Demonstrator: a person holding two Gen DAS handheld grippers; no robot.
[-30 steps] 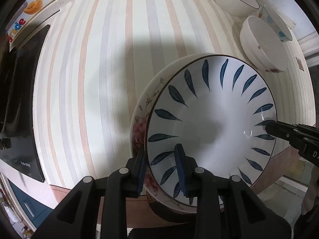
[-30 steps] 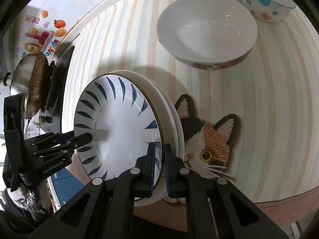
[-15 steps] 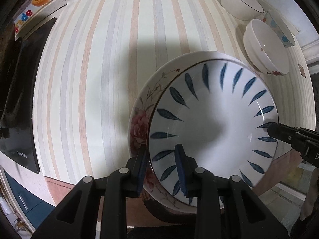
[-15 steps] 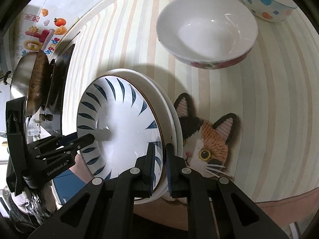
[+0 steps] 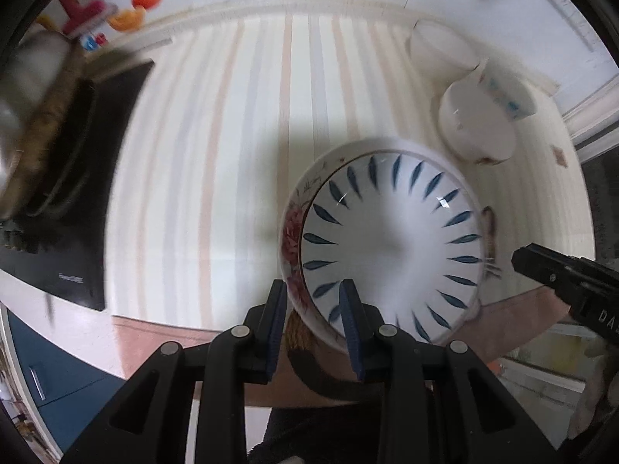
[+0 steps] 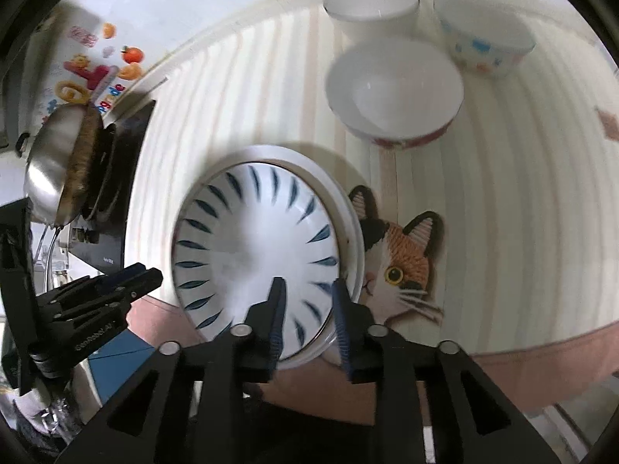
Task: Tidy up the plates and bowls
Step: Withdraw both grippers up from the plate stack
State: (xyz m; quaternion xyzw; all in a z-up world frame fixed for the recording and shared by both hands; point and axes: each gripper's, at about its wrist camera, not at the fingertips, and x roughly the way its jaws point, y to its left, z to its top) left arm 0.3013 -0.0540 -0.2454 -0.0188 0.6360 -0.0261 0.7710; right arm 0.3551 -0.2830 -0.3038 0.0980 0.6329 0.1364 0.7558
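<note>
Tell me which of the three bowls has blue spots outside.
The bowl with blue spots, far right by the wall; the two other bowls are white.

White plate [image 5: 390, 247], blue leaf strokes

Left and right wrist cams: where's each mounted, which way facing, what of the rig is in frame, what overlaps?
Left wrist: on the left gripper, looking along its open fingers at the leaf-pattern plate; right gripper enters at right.
Right wrist: on the right gripper, fingers open, facing the same plate from its opposite side; left gripper at left.
Shared: stacked plates, three bowls, cat mat, striped cloth.
</note>
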